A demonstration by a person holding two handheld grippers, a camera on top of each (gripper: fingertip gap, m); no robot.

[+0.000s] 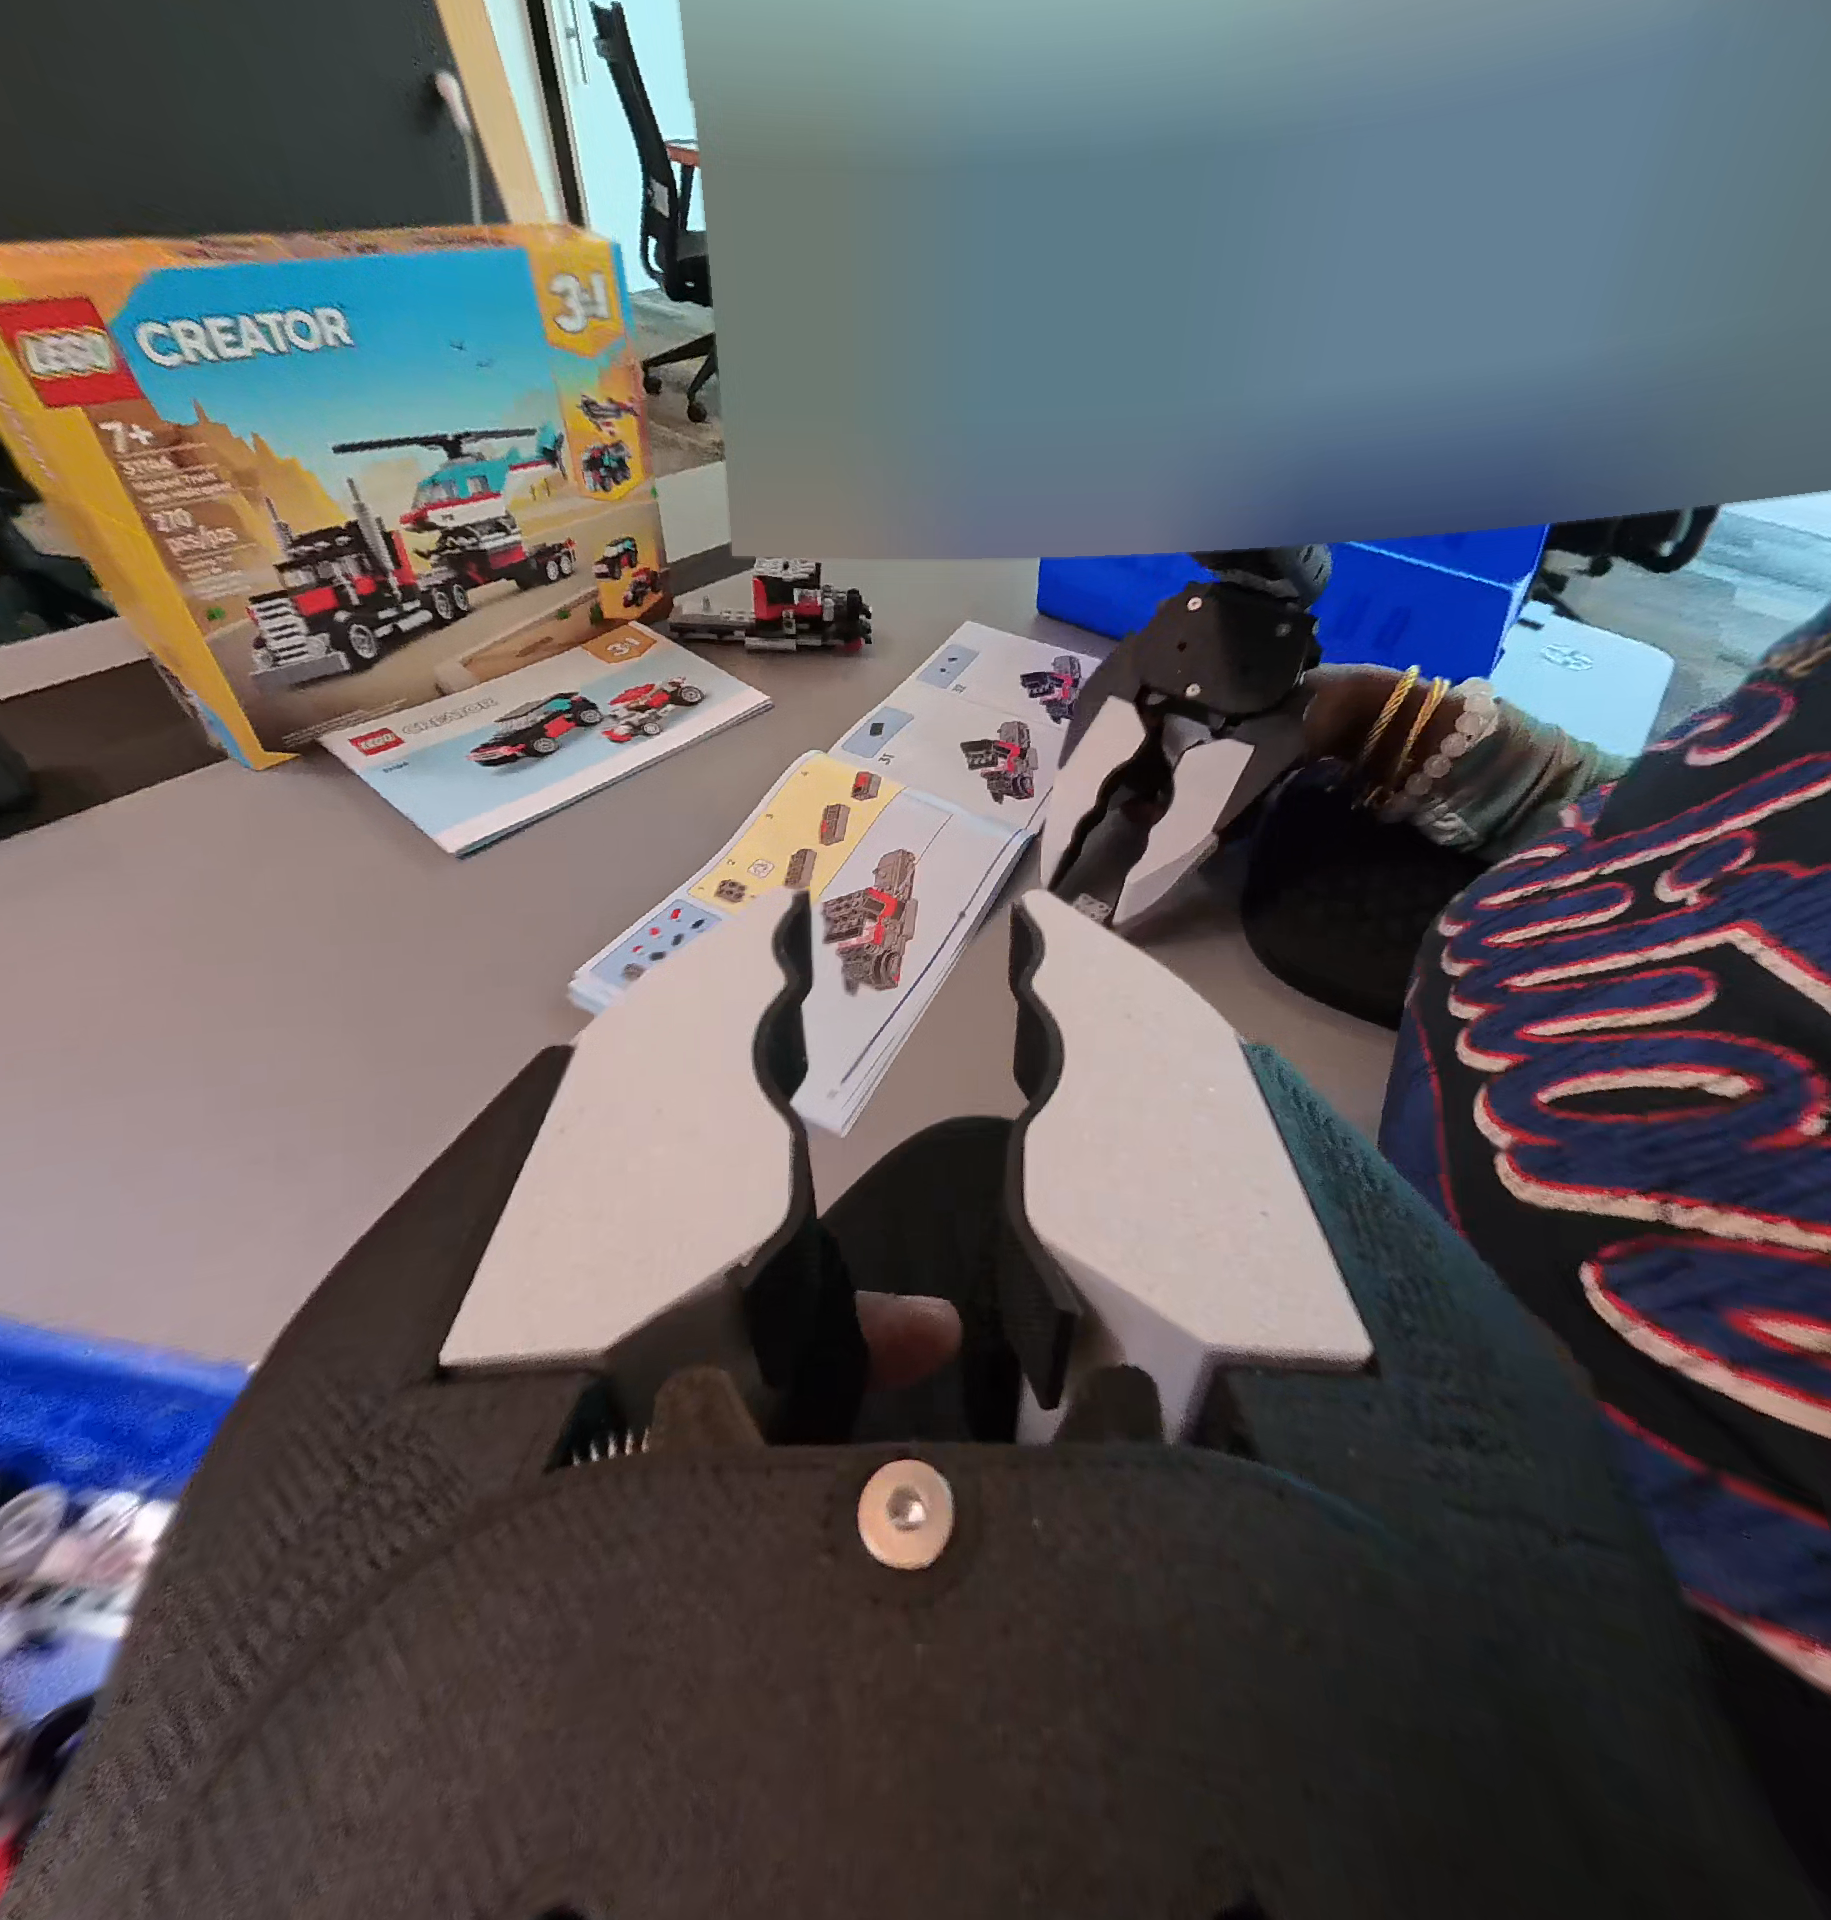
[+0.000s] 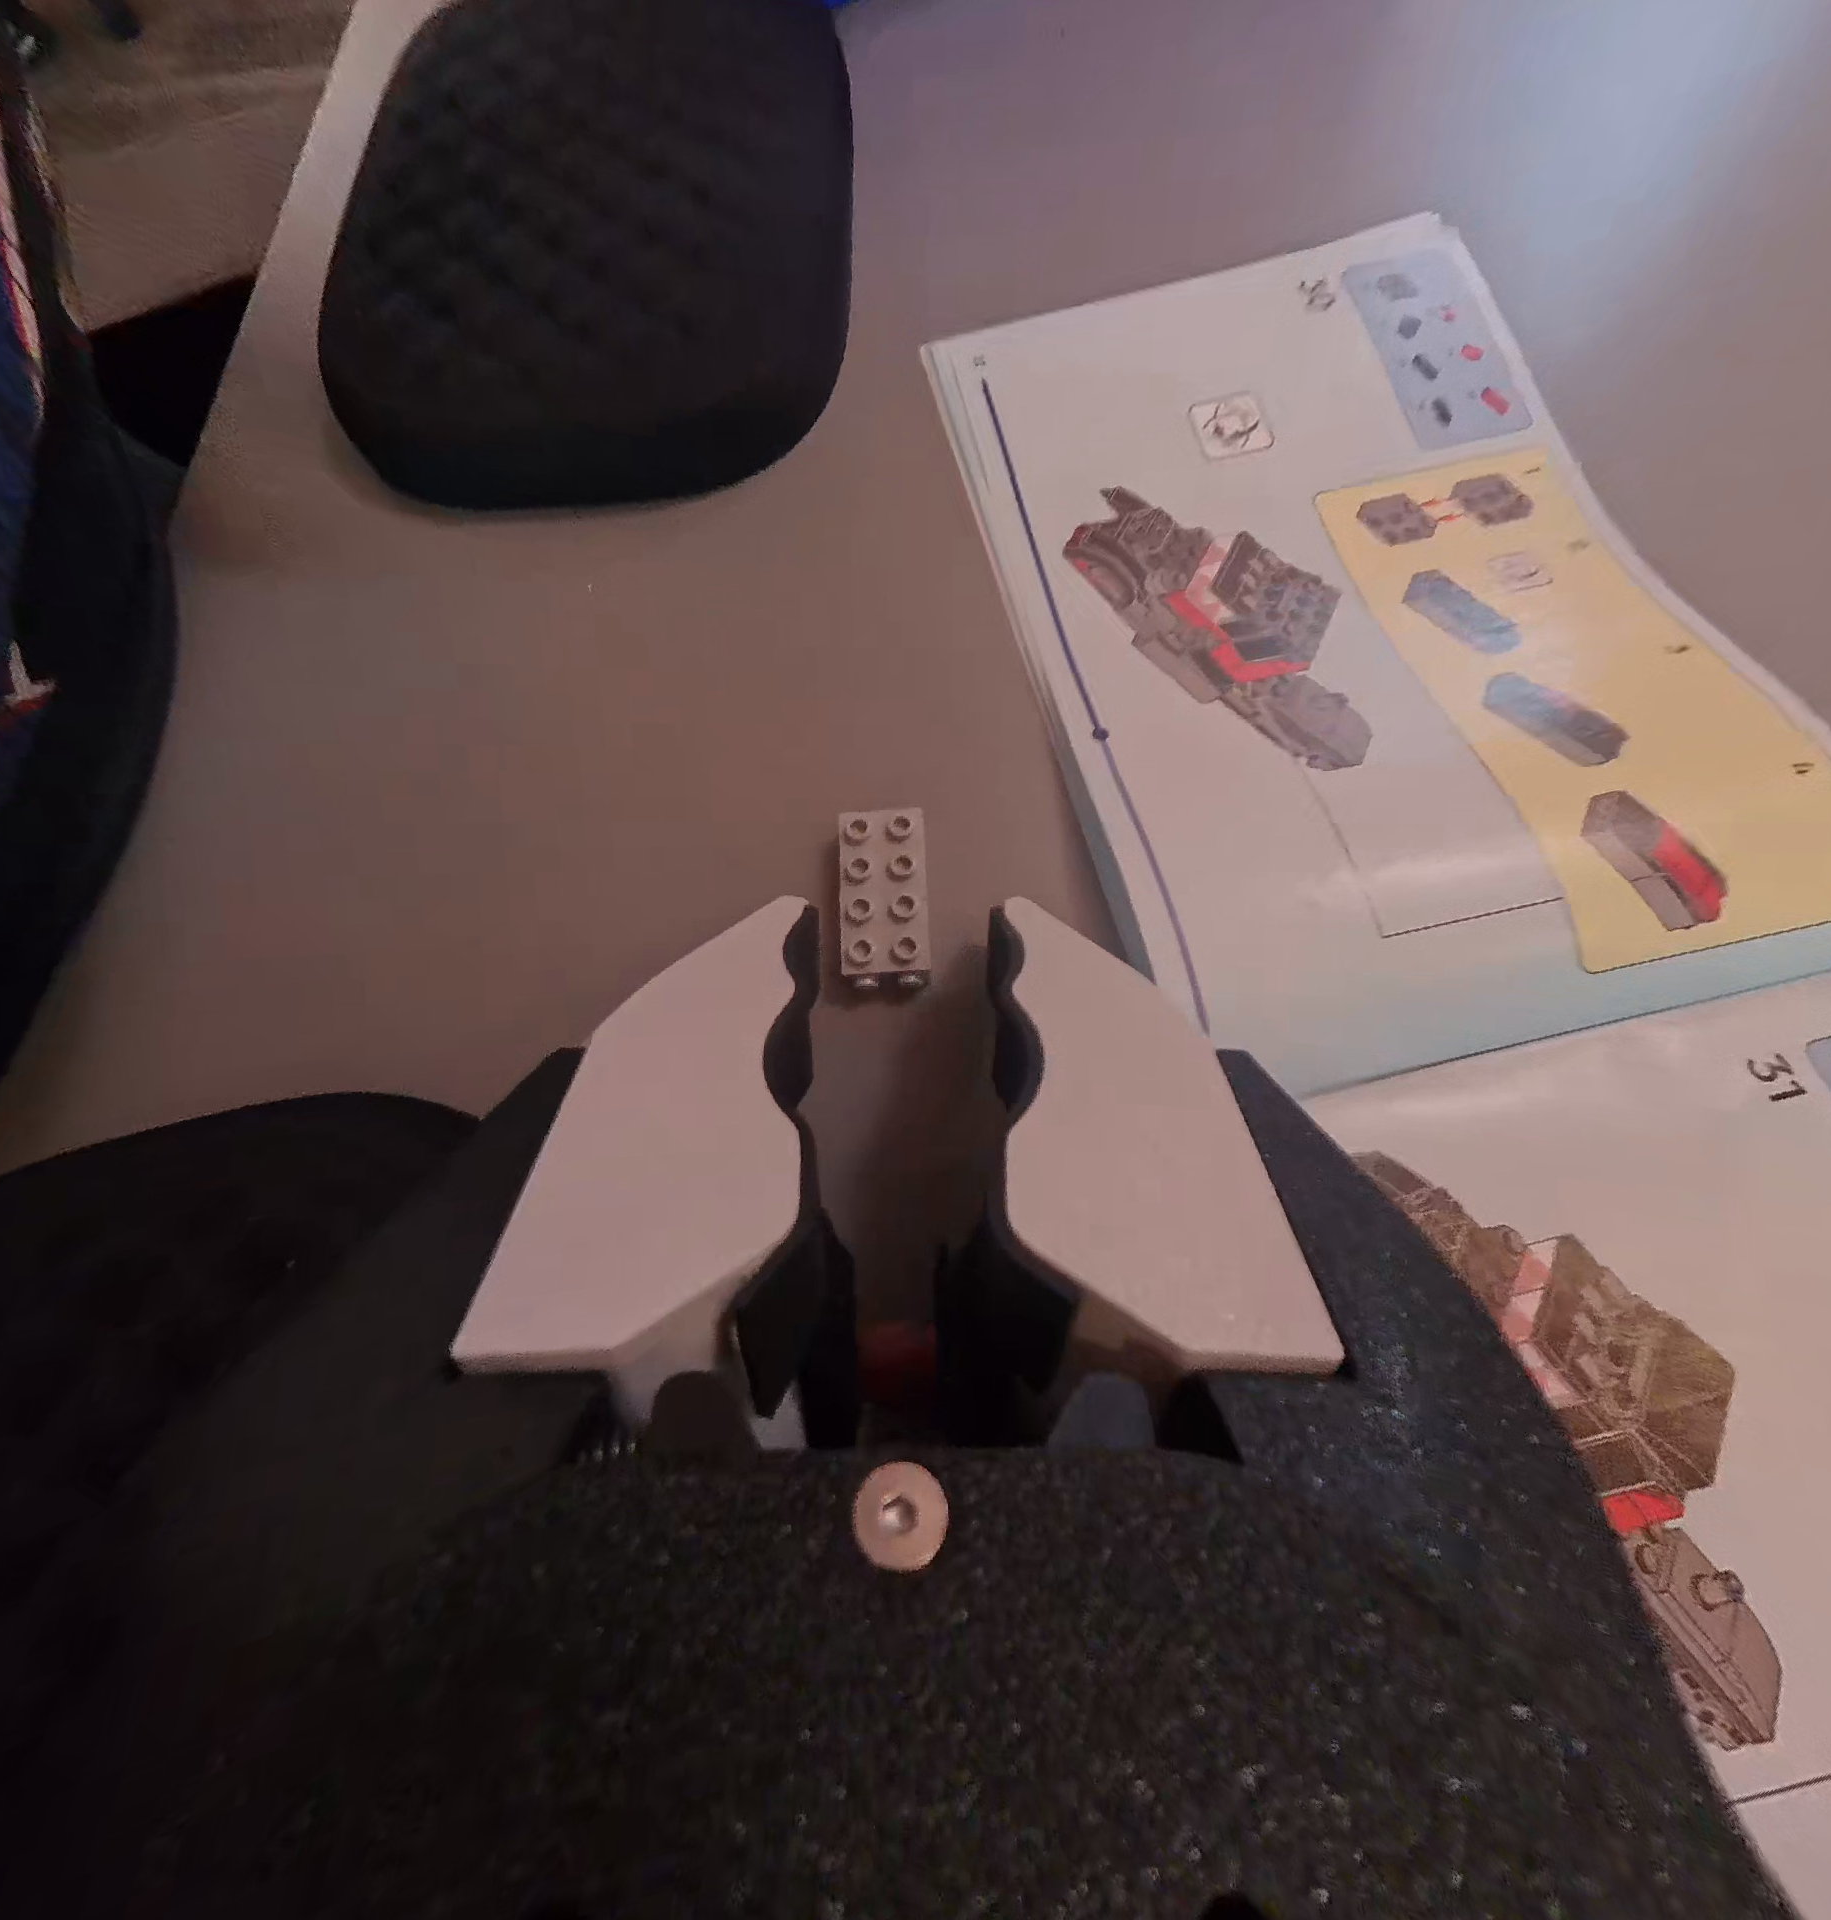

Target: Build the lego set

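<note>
Right claw [image 2: 900, 920] spread wide, empty; grey brick [image 2: 882, 906] flat on the surface [image 2: 537, 748] between its tips, touching neither. Open booklet [image 2: 1389, 665] edge just right; black pad [image 2: 589, 249] beyond. Left claw [image 1: 911, 914] wide, empty, above booklet; part-built truck [image 1: 786, 608] far ahead.

- My right tool [image 2: 900, 935] hangs spread over the tabletop [image 2: 537, 727], a grey brick [image 2: 882, 894] lying flat between its tips.
- Open booklet [image 2: 1410, 644] lies just right.
</note>
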